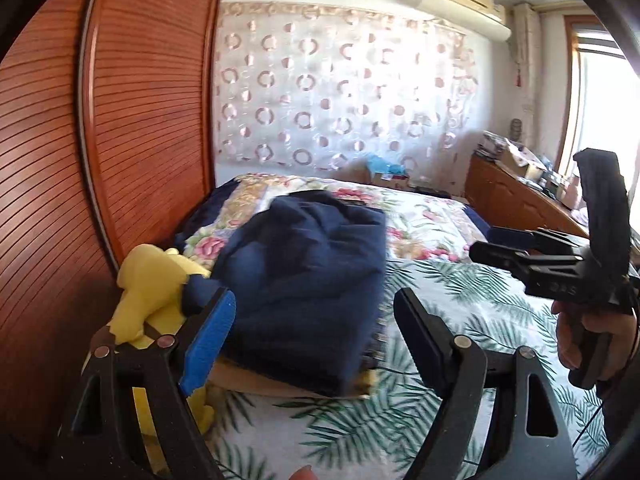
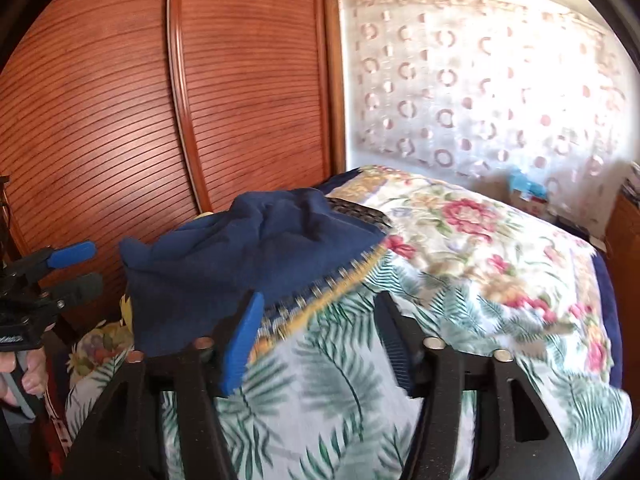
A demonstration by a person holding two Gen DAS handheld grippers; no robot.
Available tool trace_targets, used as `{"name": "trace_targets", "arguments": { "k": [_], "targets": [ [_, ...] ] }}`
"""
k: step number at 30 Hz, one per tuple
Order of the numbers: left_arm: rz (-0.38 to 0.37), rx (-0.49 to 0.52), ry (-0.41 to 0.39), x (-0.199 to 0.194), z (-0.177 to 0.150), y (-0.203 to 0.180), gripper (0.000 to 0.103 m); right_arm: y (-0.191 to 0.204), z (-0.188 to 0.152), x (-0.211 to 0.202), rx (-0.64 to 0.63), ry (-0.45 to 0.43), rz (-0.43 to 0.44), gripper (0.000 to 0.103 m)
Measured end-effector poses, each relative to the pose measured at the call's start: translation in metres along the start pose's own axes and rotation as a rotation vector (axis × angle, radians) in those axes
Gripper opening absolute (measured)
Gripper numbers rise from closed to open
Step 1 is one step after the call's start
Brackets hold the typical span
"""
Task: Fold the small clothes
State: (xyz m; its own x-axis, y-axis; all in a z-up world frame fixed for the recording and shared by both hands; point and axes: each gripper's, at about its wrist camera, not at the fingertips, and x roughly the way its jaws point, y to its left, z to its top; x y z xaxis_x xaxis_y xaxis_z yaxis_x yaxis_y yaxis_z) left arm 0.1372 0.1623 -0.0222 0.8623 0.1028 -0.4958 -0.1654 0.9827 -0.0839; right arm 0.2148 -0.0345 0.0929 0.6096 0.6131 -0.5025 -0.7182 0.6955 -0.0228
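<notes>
Navy garment (image 1: 304, 280) lies folded but rumpled on the leaf-print bedspread (image 1: 460, 312).

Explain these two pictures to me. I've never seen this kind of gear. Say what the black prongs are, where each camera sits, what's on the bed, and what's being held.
No robot here: a person holds a two-finger tool in each hand, each carrying a wide-angle camera that looks along its fingers. One picture is taken from the left tool, the other from the right tool. Both tools are open and hold nothing. On the leaf-print bedsheet lies a navy garment, roughly folded, atop other folded cloth. A yellow plush toy sits beside it, near the wooden wardrobe.
</notes>
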Motion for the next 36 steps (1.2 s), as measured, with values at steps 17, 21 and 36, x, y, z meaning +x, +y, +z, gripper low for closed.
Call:
{"name": "trace_targets", "arguments": {
  "k": [17,21,36],
  "targets": [
    [-0.109,0.114,0.002,-0.035,-0.022,-0.092,0.082,0.042,-0.09,-0.146,0.126,-0.083,-0.198,0.084],
    [-0.143,0.111,0.0,-0.045,-0.023,-0.108,0.082,0.053,-0.103,-0.171,0.179,-0.094,-0.24,0.087],
    [-0.157,0.162,-0.107,-0.105,0.006,-0.148,0.082,0.11,-0.117,-0.259,0.243,-0.228,-0.394,0.087]
  ]
}}
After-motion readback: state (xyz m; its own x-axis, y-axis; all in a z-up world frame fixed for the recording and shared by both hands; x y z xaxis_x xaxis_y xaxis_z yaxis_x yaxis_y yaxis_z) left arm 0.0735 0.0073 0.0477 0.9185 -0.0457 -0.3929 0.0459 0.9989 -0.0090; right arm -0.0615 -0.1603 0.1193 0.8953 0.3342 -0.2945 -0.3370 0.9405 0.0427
